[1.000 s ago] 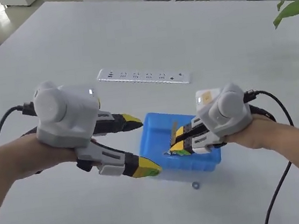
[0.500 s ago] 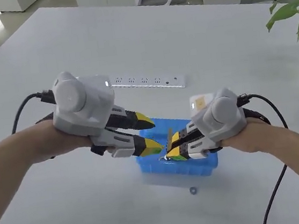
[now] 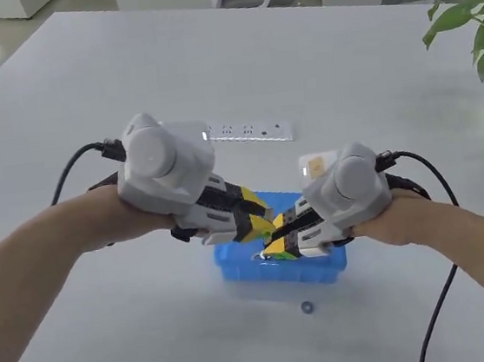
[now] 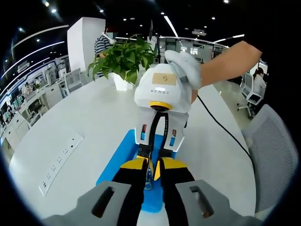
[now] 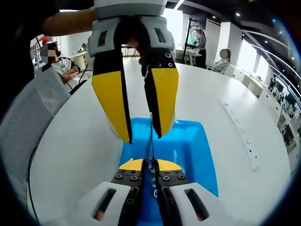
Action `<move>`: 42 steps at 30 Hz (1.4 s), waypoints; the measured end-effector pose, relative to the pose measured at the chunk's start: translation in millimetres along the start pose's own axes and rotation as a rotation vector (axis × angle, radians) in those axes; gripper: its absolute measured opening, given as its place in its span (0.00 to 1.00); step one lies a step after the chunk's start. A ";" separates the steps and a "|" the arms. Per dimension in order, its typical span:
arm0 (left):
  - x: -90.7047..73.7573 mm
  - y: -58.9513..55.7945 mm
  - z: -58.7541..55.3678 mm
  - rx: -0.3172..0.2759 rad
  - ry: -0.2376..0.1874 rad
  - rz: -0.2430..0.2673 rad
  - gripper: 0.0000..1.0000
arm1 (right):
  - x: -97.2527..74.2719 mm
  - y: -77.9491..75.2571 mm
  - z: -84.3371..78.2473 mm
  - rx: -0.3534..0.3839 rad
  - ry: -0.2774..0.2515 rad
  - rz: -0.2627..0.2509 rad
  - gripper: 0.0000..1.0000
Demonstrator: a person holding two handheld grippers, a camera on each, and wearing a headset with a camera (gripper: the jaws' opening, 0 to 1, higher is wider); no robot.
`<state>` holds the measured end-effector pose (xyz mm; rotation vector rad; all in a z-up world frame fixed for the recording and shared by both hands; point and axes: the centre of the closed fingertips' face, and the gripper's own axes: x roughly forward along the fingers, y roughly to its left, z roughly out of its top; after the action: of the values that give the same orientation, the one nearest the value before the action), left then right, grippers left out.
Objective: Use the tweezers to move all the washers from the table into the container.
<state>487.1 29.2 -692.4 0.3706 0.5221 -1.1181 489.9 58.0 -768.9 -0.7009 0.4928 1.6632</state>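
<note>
A blue container [image 3: 279, 275] sits on the white table, and both grippers meet above it. My right gripper [image 5: 150, 165] is shut on the tail of the thin metal tweezers [image 5: 151, 136], which point forward over the container [image 5: 197, 155]. My left gripper [image 4: 151, 165] faces it, jaws drawn in to a narrow gap on the tweezers [image 4: 149, 174]. In the head view the left gripper [image 3: 262, 218] comes from the left and the right gripper [image 3: 274, 249] from the right. One small washer [image 3: 306, 307] lies on the table just in front of the container.
A white power strip [image 3: 245, 132] lies beyond the container. A potted plant [image 3: 468, 15] stands at the far right edge. Black cables trail from both grippers across the table. Office chairs and seated people are in the background of the gripper views.
My left gripper has moved right, over the container, and its wide-open jaws have closed in around the tweezers. The right gripper has stayed over the container. The head camera has shifted.
</note>
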 end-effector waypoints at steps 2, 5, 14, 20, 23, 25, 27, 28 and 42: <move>0.4 2.0 -1.1 0.007 0.006 0.003 0.14 | -0.2 0.3 0.1 -0.001 0.000 0.000 0.09; 0.6 3.1 -1.2 0.012 0.007 0.002 0.11 | -0.4 0.9 0.0 -0.002 0.001 0.001 0.09; 1.9 1.8 -0.5 0.032 0.008 -0.004 0.07 | 0.6 1.9 -0.8 -0.012 0.013 0.003 0.09; 2.2 1.5 -1.3 0.044 0.011 -0.009 0.06 | 0.6 2.7 -0.9 -0.012 0.018 0.007 0.10; 2.6 1.8 -1.4 0.049 0.014 -0.009 0.06 | 0.6 2.0 -1.2 -0.012 0.023 0.008 0.11; 2.3 2.5 -1.3 0.053 0.016 -0.006 0.06 | 0.0 2.5 -1.0 -0.011 0.025 0.008 0.11; 1.8 2.4 -0.8 0.051 0.015 -0.006 0.06 | -0.4 2.0 -1.0 -0.007 0.024 0.008 0.11; 1.3 2.7 -0.4 0.053 0.014 -0.005 0.06 | -1.0 2.4 -0.3 -0.007 0.022 0.008 0.12; -7.7 1.9 17.6 0.057 -0.024 0.006 0.05 | -15.2 2.2 0.2 0.011 0.021 -0.016 0.15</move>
<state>489.9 26.4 -673.5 0.4074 0.4683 -1.1319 489.5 46.8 -758.5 -0.7136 0.5098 1.6383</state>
